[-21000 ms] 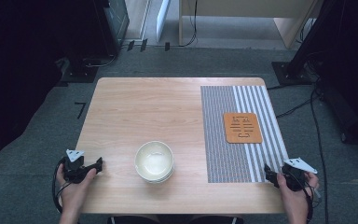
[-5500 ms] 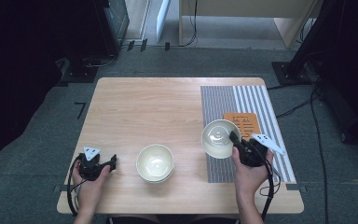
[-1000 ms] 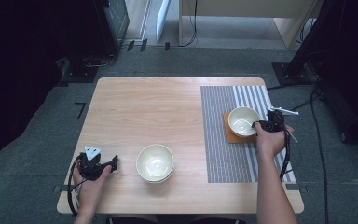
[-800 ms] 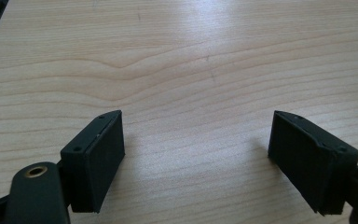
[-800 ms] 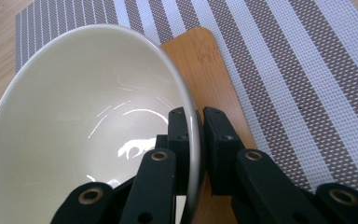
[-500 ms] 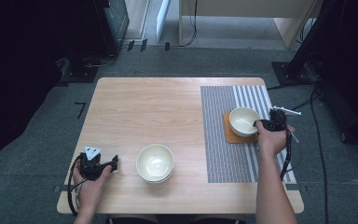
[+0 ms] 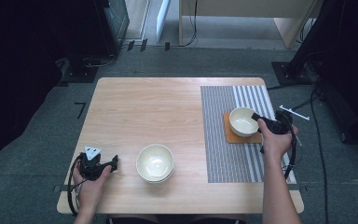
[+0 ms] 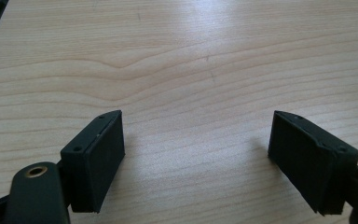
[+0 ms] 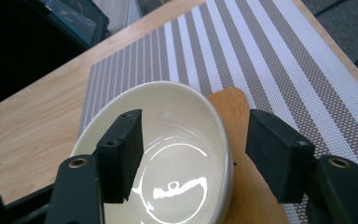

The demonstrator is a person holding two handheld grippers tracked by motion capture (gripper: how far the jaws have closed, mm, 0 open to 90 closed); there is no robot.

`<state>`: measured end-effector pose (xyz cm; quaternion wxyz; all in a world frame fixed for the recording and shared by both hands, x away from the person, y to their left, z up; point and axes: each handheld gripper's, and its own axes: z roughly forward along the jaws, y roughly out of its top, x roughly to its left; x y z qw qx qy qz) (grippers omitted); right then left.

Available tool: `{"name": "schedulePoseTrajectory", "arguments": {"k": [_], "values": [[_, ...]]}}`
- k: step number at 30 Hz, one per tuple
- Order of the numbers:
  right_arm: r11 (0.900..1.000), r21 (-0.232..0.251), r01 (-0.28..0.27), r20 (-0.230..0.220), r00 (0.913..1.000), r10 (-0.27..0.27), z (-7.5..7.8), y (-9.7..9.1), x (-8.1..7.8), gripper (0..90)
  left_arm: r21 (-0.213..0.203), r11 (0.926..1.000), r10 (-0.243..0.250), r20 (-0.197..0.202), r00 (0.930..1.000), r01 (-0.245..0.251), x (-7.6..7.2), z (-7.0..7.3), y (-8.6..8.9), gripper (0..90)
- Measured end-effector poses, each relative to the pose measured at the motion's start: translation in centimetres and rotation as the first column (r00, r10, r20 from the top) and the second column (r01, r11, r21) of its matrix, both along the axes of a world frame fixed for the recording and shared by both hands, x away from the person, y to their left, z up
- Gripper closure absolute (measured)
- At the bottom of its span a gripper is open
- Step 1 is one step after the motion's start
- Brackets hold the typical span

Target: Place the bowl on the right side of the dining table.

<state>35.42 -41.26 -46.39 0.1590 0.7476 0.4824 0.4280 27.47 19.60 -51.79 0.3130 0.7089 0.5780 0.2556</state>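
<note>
A cream bowl [image 7: 242,122] sits on a wooden coaster [image 7: 233,138] on the striped placemat [image 7: 223,154]. My right gripper [image 7: 260,122] is at the bowl's right rim. In the right gripper view the bowl [image 9: 177,121] fills the lower middle and the right gripper [image 9: 196,135] is open, with one jaw inside the bowl and the other outside over the coaster [image 9: 235,107]. My left gripper [image 7: 114,163] rests open on the table near the front left edge. In the left gripper view the left gripper [image 8: 196,135] has bare wood between its jaws.
A stack of cream bowls [image 7: 154,161] stands at the front middle of the wooden table [image 7: 144,107], to the right of the left gripper. The placemat [image 9: 261,56] runs along the table's right side. Dark furniture and cables surround the table.
The right gripper carried a bowl from beside the stack onto the coaster. Over the last second that bowl and hand have barely moved. The left gripper stays still.
</note>
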Motion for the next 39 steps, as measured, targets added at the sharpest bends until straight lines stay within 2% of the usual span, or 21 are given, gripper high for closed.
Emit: {"name": "schedulePoseTrajectory", "arguments": {"k": [3,4,5,7,8,11,13,21,25,30,39], "values": [[0.9997,-0.005,-0.023,0.039,0.999,0.023,0.1,0.1,-0.6,33.5,0.0,1.0,0.0,0.0,1.0,0.0,0.0,0.0,0.0,18.0],[0.9997,-0.005,-0.023,0.039,0.999,0.023,0.1,0.1,-0.6,33.5,0.0,1.0,0.0,0.0,1.0,0.0,0.0,0.0,0.0,18.0],[0.9994,-0.034,-0.008,0.043,0.999,0.009,0.2,0.3,-1.0,33.7,0.0,1.0,0.0,0.0,1.0,0.0,0.0,0.0,0.0,18.0],[0.9992,-0.04,-0.007,0.063,0.9979,0.01,0.1,0.4,-1.4,34.0,0.0,1.0,0.0,0.0,1.0,0.0,0.0,0.0,0.0,18.0],[0.9989,-0.045,-0.015,0.083,0.9963,0.019,0.1,0.4,-1.7,33.6,0.0,1.0,0.0,0.0,1.0,0.0,0.0,0.0,0.0,18.0],[0.9949,-0.091,-0.043,0.103,0.9933,0.052,0.0,0.7,-2.3,31.2,0.0,1.0,0.0,0.0,1.0,0.0,0.0,0.0,0.0,18.0],[0.9895,-0.137,-0.044,0.1,0.9933,0.058,0.0,1.1,-2.6,31.2,0.001,1.0,0.0,0.0,1.0,0.0,0.0,0.0,0.0,18.0],[0.9763,-0.216,-0.017,0.115,0.9924,0.043,-0.1,1.8,-3.6,28.0,0.002,1.0,-0.001,-0.001,1.0,0.001,0.0,0.0,0.0,18.1],[0.9718,-0.235,-0.01,0.113,0.9929,0.038,-0.1,2.1,-4.0,27.1,0.002,1.0,-0.002,-0.001,1.0,0.002,0.0,0.0,0.0,18.1],[0.968,-0.251,-0.015,0.134,0.9897,0.05,-0.1,2.3,-4.7,26.9,0.001,1.0,-0.001,0.0,1.0,0.001,0.0,0.0,0.0,18.1],[0.9656,-0.26,-0.014,0.136,0.9894,0.051,-0.2,2.1,-6.2,28.1,0.001,1.0,-0.001,0.0,1.0,0.001,0.0,0.0,0.0,18.1]]}}
